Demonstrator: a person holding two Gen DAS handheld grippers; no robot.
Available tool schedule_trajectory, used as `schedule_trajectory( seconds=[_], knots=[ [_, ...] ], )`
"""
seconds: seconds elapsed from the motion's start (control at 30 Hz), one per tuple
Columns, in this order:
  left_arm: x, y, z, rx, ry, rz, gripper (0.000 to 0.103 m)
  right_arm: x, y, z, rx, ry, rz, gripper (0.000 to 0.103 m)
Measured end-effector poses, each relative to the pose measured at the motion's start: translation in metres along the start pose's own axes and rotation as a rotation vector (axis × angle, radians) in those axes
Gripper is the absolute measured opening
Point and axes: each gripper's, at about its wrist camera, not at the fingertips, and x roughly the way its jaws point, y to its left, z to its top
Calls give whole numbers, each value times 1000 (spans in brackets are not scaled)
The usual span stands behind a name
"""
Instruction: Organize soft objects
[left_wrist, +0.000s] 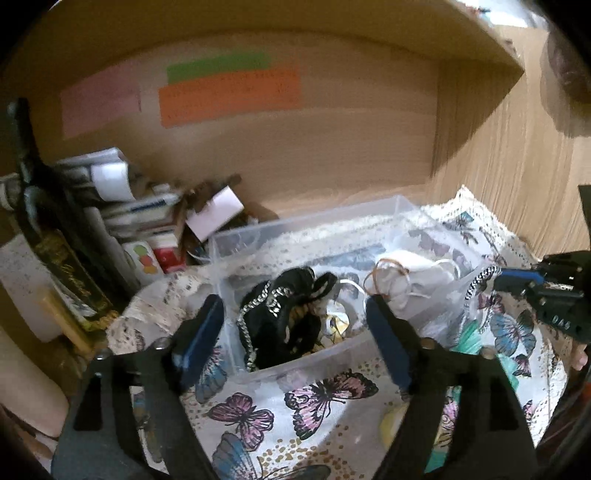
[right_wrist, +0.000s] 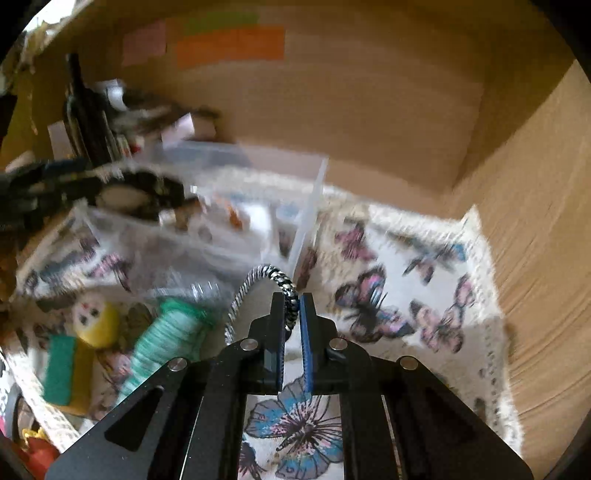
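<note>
A clear plastic box (left_wrist: 314, 360) stands on a butterfly-print cloth (left_wrist: 314, 402) inside a wooden shelf. It holds a black bag with a silver chain (left_wrist: 284, 317) and a white pouch (left_wrist: 402, 275). My left gripper (left_wrist: 295, 339) is open, its fingers on either side of the box's near left corner. My right gripper (right_wrist: 291, 317) is shut on a black-and-white braided cord (right_wrist: 255, 280); the cord (left_wrist: 480, 278) also shows at the right of the left wrist view, beside the right gripper (left_wrist: 517, 280). A teal yarn roll (right_wrist: 166, 332) and a yellow doll (right_wrist: 96, 321) lie left of it.
Books, boxes and papers (left_wrist: 122, 206) are piled at the back left of the shelf. Coloured paper notes (left_wrist: 229, 96) stick to the back wall. The wooden side wall (right_wrist: 535, 240) rises at the right. A green sponge (right_wrist: 59, 369) lies near the doll.
</note>
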Motion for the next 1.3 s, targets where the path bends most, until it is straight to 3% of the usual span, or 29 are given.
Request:
schedule_trajectory(
  seconds=[0.13,0.37,0.6,0.9,1.0,1.07,1.3],
  knots=[
    [-18,4,1,-15,-44,19,100,-22,2,21,5,-92,-7,7],
    [-35,3,-7,-18,-58,17,102,-21,12,59,5,-174,-13,7],
    [-36,-2,-23,-24,-27,-1,102,23,39,74,-34,-116,-31,7],
    [-28,-19,-43,-22,57,-75,102,56,43,56,-45,6,-15,7],
    [-23,-30,-49,-2,78,-86,102,51,42,48,-46,20,-9,18],
    [-18,-37,-53,12,103,-95,102,38,42,43,-48,-3,-14,33],
    [0,-48,-64,19,186,-143,102,-7,47,21,-51,-65,37,46]
  ],
)
